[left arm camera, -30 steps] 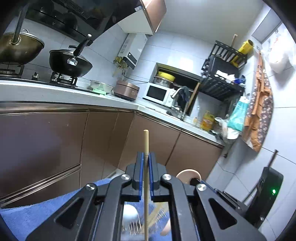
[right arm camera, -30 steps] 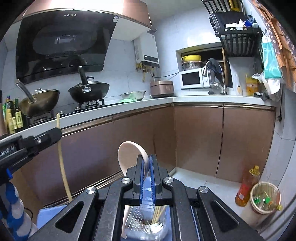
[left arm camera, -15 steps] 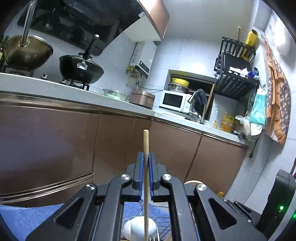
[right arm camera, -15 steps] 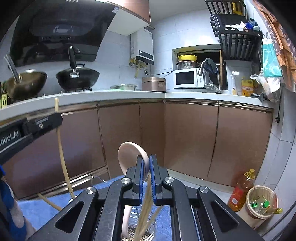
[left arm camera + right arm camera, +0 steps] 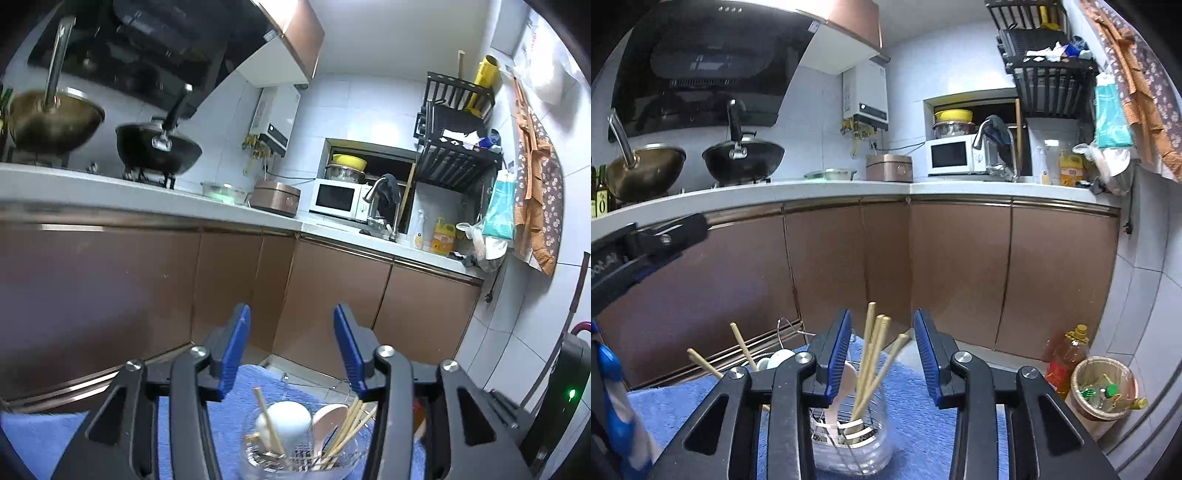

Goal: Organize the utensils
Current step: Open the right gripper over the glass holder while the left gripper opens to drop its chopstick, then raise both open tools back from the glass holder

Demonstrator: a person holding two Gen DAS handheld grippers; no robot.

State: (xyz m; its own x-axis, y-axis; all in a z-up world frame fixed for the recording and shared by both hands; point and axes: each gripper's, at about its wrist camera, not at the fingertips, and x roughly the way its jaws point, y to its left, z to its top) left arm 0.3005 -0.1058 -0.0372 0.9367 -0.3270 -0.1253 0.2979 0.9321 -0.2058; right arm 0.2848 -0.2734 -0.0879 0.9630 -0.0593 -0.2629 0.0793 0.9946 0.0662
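Observation:
My left gripper (image 5: 291, 347) has its jaws opening, with nothing between the blue pads. Just below it a clear holder (image 5: 255, 458) holds a white spoon (image 5: 286, 421), a pale spoon and wooden chopsticks (image 5: 349, 428); one chopstick (image 5: 267, 419) leans in it alone. My right gripper (image 5: 882, 352) is opening too. Chopsticks (image 5: 873, 343) rise from a clear holder (image 5: 875, 448) into the gap between its pads without touching them. A pale spoon (image 5: 844, 384) stands in that holder. The left gripper (image 5: 646, 245) shows at the left edge.
The holders stand on a blue cloth (image 5: 923, 424). Further left are a white spoon (image 5: 779, 358) and two slanting chopsticks (image 5: 740, 343). Brown cabinets (image 5: 960, 273) lie ahead. An oil bottle (image 5: 1063, 365) and a bin (image 5: 1104, 387) stand on the floor at right.
Both grippers sank and went from shut to open. The chopstick left the left jaws and the spoon left the right jaws; both now stand in the holder.

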